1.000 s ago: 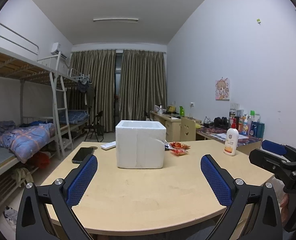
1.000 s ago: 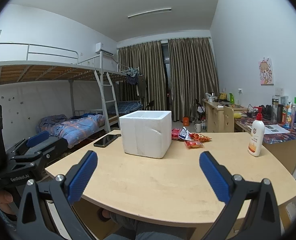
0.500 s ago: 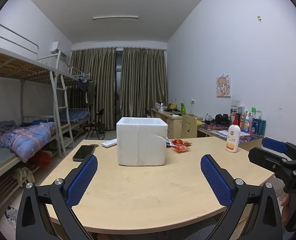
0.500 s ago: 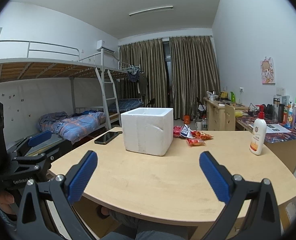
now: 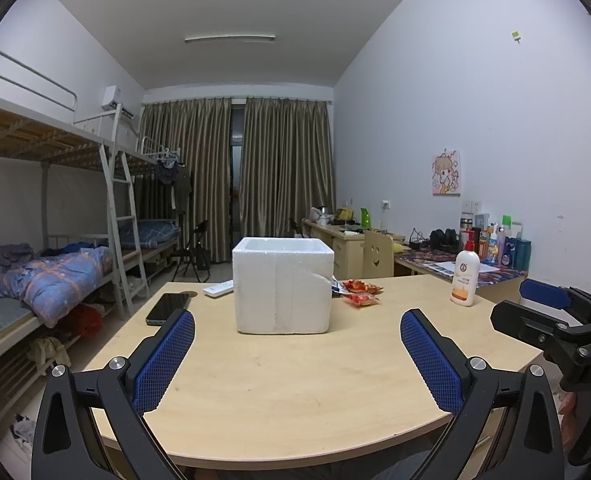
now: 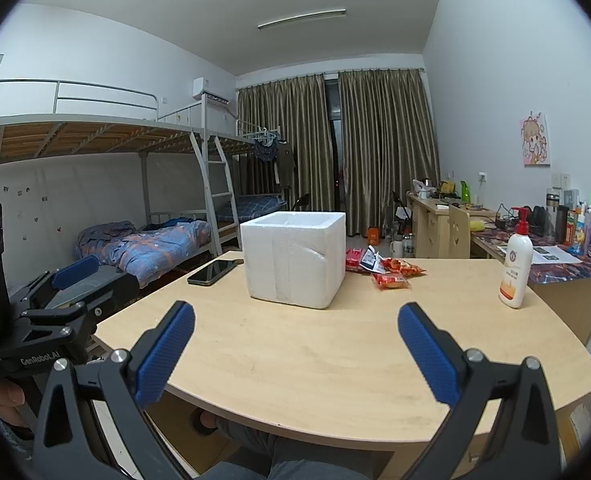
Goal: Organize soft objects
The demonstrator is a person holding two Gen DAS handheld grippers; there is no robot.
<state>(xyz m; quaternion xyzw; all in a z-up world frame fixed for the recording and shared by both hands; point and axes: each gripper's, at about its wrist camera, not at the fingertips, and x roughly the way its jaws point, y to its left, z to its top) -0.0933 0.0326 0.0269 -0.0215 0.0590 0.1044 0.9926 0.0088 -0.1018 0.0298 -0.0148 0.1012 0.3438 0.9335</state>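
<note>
The left hand-held gripper [image 5: 297, 332] hangs over the near edge of the desk [image 5: 295, 392] with its blue pads spread wide and nothing between them; the right hand-held gripper [image 6: 295, 328] is spread the same way, also empty. In the left wrist view the right one shows at 3 o'clock, off the desk's right edge; in the right wrist view the left one shows at 9 o'clock, off the left edge. A white foam box [image 5: 282, 285] stands upright and open-topped at 12 o'clock from both, well apart from the pads, with a crack in its front wall near the right corner. Its inside cannot be seen. The snack packets [image 6: 389, 274], red and orange, lie flat on the desk at 1 o'clock, just beside the box's right rear corner; whether they touch it is hard to tell. A phone [image 5: 168, 307] lies face up at 11 o'clock, left of the box, and a white remote [image 5: 218, 289] lies beyond it near the box's left rear corner. A lotion bottle [image 6: 516, 268] with a red pump stands at 2 o'clock near the desk's right edge.
</note>
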